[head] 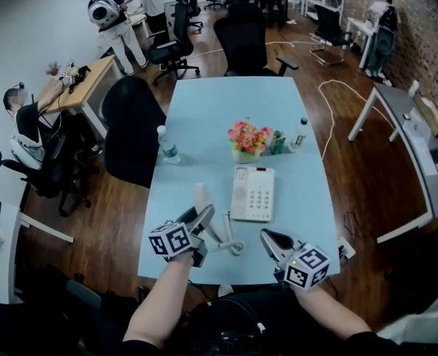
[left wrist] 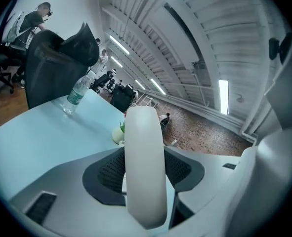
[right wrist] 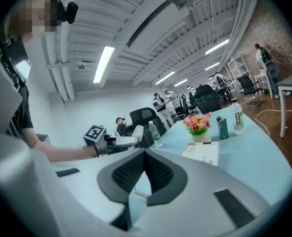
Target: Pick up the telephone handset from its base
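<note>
1. The handset (head: 201,197) was already off its base (head: 253,193). It sat in the left gripper (head: 202,217), just left of the base and above the counter (head: 204,117).
2. The left gripper was clamped across the handset's middle. In the left gripper view the white bar filled the gap between the two dark pads.
3. The handset's long axis ran roughly away from the person, with the far end poking out past the jaws. It lay about parallel to the base's long side.
4. A curly cord (head: 232,245) looped on the counter between the handset's near end and the base. I judged that any further lift would have to allow for its pull on the base.
5. The right gripper (head: 272,240) hung near the front edge of the counter, on the near right of the base. Its jaws were together with nothing between them, and it touched neither phone nor cord.
6. The counter was a smooth pale-blue top. On it, beyond the base, stood a pot of flowers (head: 248,139), a bottle (head: 301,133) to the pot's right and another bottle (head: 167,145) near the left edge.
7. Around it was an open office with a wood floor (head: 352,169), black chairs (head: 133,128), a brick wall (head: 426,28) and people at other desks.
</note>
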{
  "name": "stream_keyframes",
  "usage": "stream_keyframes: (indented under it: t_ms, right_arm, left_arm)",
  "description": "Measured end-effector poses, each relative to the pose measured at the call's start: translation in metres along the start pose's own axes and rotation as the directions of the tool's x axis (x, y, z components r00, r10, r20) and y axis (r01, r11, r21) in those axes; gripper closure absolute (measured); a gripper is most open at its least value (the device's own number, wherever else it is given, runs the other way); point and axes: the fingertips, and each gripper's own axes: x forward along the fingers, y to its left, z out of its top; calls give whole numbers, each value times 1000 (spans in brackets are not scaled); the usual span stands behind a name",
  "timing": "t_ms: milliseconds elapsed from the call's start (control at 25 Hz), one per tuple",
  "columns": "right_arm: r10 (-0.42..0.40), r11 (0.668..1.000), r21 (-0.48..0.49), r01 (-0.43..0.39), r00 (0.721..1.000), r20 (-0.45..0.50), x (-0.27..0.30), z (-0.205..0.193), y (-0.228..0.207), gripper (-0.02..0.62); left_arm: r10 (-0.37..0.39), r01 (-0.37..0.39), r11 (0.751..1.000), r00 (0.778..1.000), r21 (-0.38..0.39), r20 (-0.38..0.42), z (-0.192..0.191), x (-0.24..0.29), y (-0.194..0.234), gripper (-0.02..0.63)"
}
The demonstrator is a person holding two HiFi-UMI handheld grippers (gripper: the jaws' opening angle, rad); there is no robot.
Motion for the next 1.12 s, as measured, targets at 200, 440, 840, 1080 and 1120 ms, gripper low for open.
stream_keyframes:
  t_ms: [200,440,840,1080,1120]
  right_arm:
    - [14,999,34,-13,1000,-15,4,-15,19,578]
    - [0,1000,27,1,999,-44,7,-28,29,578]
    - [-34,999,-32,32,998,-59,12,-26,38,580]
    - [-53,997,-56,48,995,-87,11,-35,37,580]
    - [-55,997,-57,50,995,-89,11,-35,36,580]
  left_arm:
    - [-28,27,999,999,26,16,2,-71,5,382]
    - [-72,74,997,995,-35,65,-3,-127,10,383]
    - [-190,202,977,968,-61,165,27,-150,-10,383]
    - [-226,241,967,961,-79,162,23,-146,-13,383]
    - [-230,245,966,960,-83,158,21,-145,-13,383]
